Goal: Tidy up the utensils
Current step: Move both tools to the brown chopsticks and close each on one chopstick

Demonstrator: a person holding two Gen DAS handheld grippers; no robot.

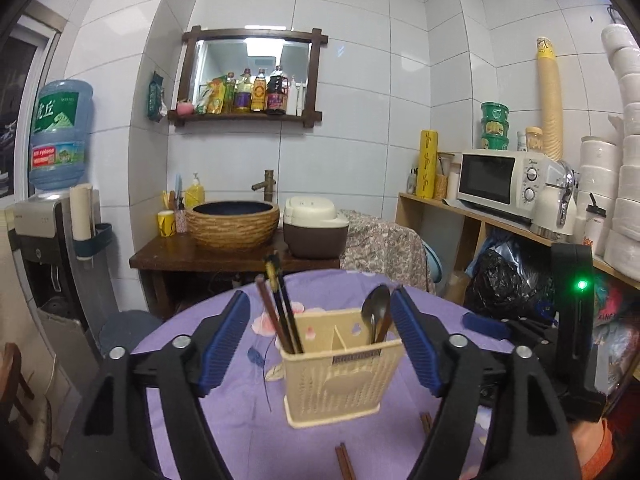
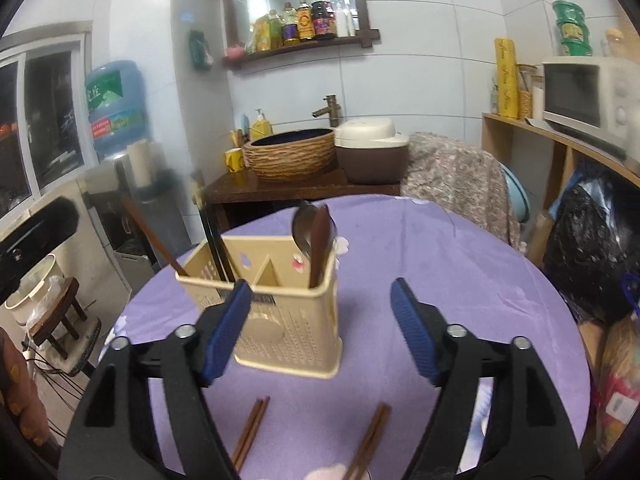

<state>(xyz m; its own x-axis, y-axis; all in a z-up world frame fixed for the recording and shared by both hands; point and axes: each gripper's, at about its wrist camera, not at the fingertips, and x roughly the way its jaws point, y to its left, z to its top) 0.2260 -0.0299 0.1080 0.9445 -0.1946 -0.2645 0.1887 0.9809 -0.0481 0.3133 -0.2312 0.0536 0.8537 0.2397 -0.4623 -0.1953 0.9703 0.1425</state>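
Observation:
A beige plastic utensil holder (image 1: 340, 380) (image 2: 276, 316) stands on the round table with a purple cloth (image 2: 440, 288). Its left compartment holds dark chopsticks (image 1: 280, 312) (image 2: 212, 236). Its right compartment holds a metal spoon (image 1: 374, 308) (image 2: 302, 230) and a brown wooden spoon (image 2: 322, 240). Two pairs of brown chopsticks (image 2: 250, 432) (image 2: 368, 440) lie on the cloth in front of the holder. My left gripper (image 1: 320, 344) is open, with a finger on each side of the holder. My right gripper (image 2: 320, 332) is open and empty, to the right front of the holder.
Behind the table are a wooden stand with a woven basin (image 1: 234, 224) and a rice cooker (image 1: 314, 232). A shelf with a microwave (image 1: 504, 178) is at the right. A water dispenser (image 1: 52, 216) is at the left. The right gripper body (image 1: 572, 320) shows at the right of the left wrist view.

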